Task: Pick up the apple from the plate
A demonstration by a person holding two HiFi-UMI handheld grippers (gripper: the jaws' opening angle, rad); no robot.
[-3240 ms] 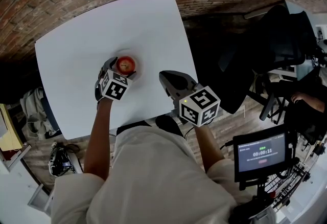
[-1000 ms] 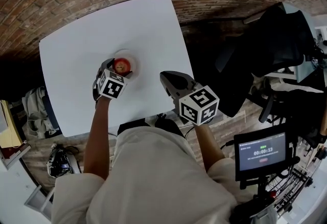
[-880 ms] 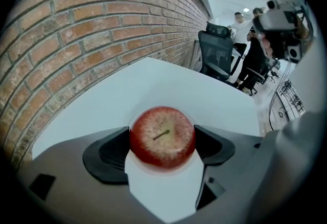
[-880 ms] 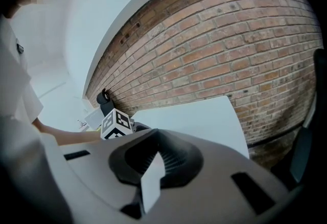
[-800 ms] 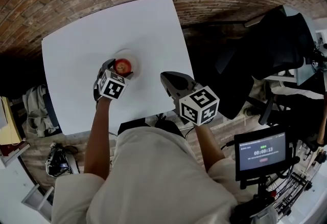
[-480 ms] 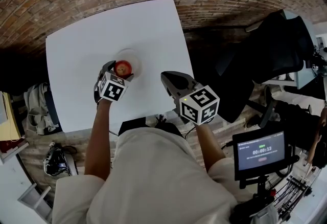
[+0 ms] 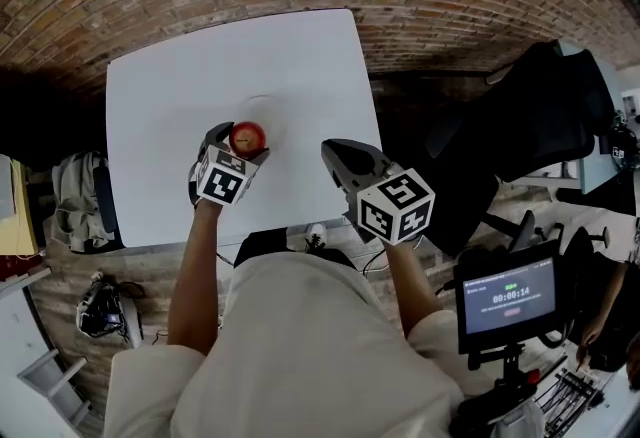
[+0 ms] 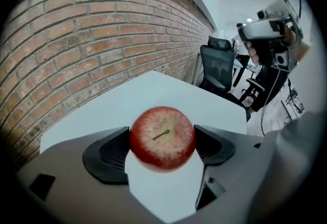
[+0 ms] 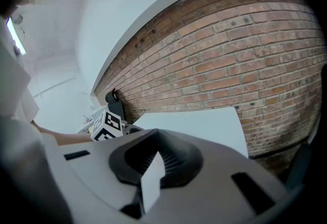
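Red apple [image 7: 247,138], clamped on both sides by the left gripper's [image 8: 162,141] fingers [image 8: 107,154] so it cannot roll, sits over the white table [image 7: 160,96], plate too faint to confirm, while the right gripper [image 7: 338,154] hangs aside, fingers together, empty.

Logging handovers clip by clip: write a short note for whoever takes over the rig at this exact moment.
Left gripper: shut on the apple, one jaw on each side of it, stem facing the gripper's camera.
Right gripper: shut, empty, held to the right near the table's front edge.
Plate: white on the white table, faint, just beyond the apple.
Done: apple grasped.
Left: lift it clear. Whether it has already left the plate cannot be told.
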